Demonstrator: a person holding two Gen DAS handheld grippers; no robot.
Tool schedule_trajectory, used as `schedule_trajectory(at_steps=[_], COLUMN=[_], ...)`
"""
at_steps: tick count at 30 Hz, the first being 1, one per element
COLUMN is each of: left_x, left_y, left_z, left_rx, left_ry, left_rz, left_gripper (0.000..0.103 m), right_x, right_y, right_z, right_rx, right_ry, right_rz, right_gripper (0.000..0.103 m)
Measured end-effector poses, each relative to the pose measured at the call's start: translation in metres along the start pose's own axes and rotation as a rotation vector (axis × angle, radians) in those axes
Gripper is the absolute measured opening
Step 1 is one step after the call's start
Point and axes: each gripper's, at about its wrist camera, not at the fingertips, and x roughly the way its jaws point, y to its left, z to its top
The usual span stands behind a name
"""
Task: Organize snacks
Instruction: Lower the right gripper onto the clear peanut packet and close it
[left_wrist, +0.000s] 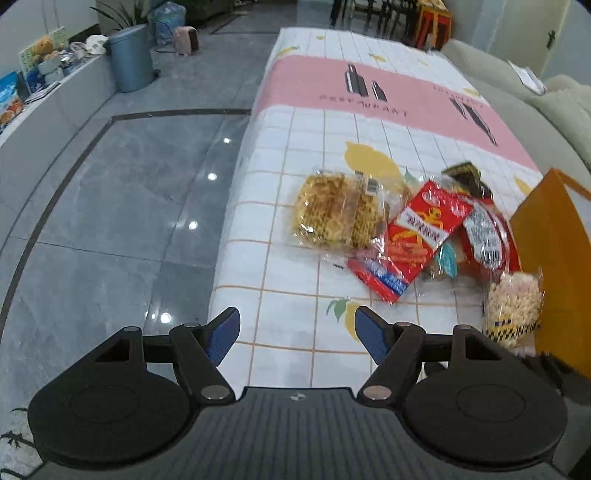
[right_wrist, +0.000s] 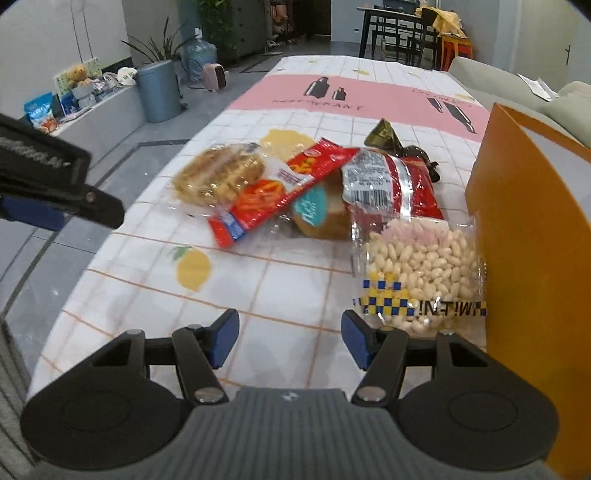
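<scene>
Far ahead to the left, a blue-grey bin (right_wrist: 158, 91) stands on the grey tiled floor (left_wrist: 110, 221), with a small pink heater (right_wrist: 215, 76) and a water jug (right_wrist: 199, 55) just beyond it. A teddy bear (right_wrist: 77, 73) sits on the left ledge. Dark chairs (right_wrist: 402, 37) stand far ahead

Even indoor light filled both views, bright overhead. Ceiling lamps glared as white spots on the glossy grey tiled floor (left_wrist: 110, 206). The clear plastic snack wrappers (right_wrist: 421, 258) shone with small highlights. Left view was smeared by motion blur; right view sharper. Fisheye bending curved edges, corners dark
</scene>
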Motion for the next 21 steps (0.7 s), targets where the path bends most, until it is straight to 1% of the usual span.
schedule_trajectory(at_steps=[3, 5, 6, 8, 11, 12, 13, 14, 15, 16, 17, 18, 19, 21], left_x=[0.007, 0.01, 0.012, 0.015, 0.017, 0.017, 0.016, 0.015, 0.012, 0.01, 0.009, 0.008, 0.008, 0.009], left_y=[-0.004, -0.005, -0.006, -0.007, -0.007, -0.006, -0.005, -0.003, -0.001, 0.0, 0.001, 0.001, 0.001, 0.001], left_z=[0.0, 0.0, 0.0, 0.002, 0.002, 0.002, 0.002, 0.003, 0.002, 0.003, 0.003, 0.003, 0.003, 0.002], left_rx=[0.021, 0.008, 0.001, -0.001, 0.003, 0.0, -0.007, -0.02, -0.035, -0.045, -0.048, -0.047, -0.042, -0.032], left_ry=[0.025, 0.039, 0.047, 0.06, 0.071, 0.071, 0.071, 0.069, 0.06, 0.054, 0.05, 0.047, 0.047, 0.052], left_rz=[0.006, 0.002, -0.008, -0.027, -0.025, -0.023, -0.023, -0.026, -0.036, -0.047, -0.058, -0.067, -0.072, -0.057], left_gripper=[0.084, 0.084, 0.084, 0.084, 0.084, 0.084, 0.084, 0.084, 0.084, 0.084, 0.084, 0.084, 0.084, 0.084], right_x=[0.004, 0.004, 0.004, 0.001, -0.017, -0.021, -0.02, -0.016, -0.007, 0.005, 0.015, 0.025, 0.031, 0.037], right_y=[-0.003, -0.003, -0.002, 0.002, 0.009, 0.013, 0.016, 0.019, 0.022, 0.025, 0.026, 0.025, 0.025, 0.029], right_z=[0.0, 0.001, 0.001, 0.002, 0.006, 0.008, 0.01, 0.012, 0.014, 0.017, 0.019, 0.019, 0.018, 0.015], right_rx=[-0.015, -0.029, -0.052, -0.084, -0.132, -0.168, -0.196, -0.221, -0.236, -0.233, -0.219, -0.199, -0.193, -0.22], right_ry=[-0.01, -0.027, -0.041, -0.07, -0.153, -0.18, -0.188, -0.181, -0.147, -0.09, -0.043, -0.006, -0.004, -0.043], right_rz=[-0.023, -0.008, -0.001, -0.033, -0.038, -0.078, -0.135, -0.211, -0.311, -0.394, -0.429, -0.434, -0.456, -0.52], right_gripper=[0.063, 0.074, 0.074, 0.074, 0.075, 0.076, 0.077, 0.077, 0.077, 0.077, 0.078, 0.08, 0.083, 0.086])
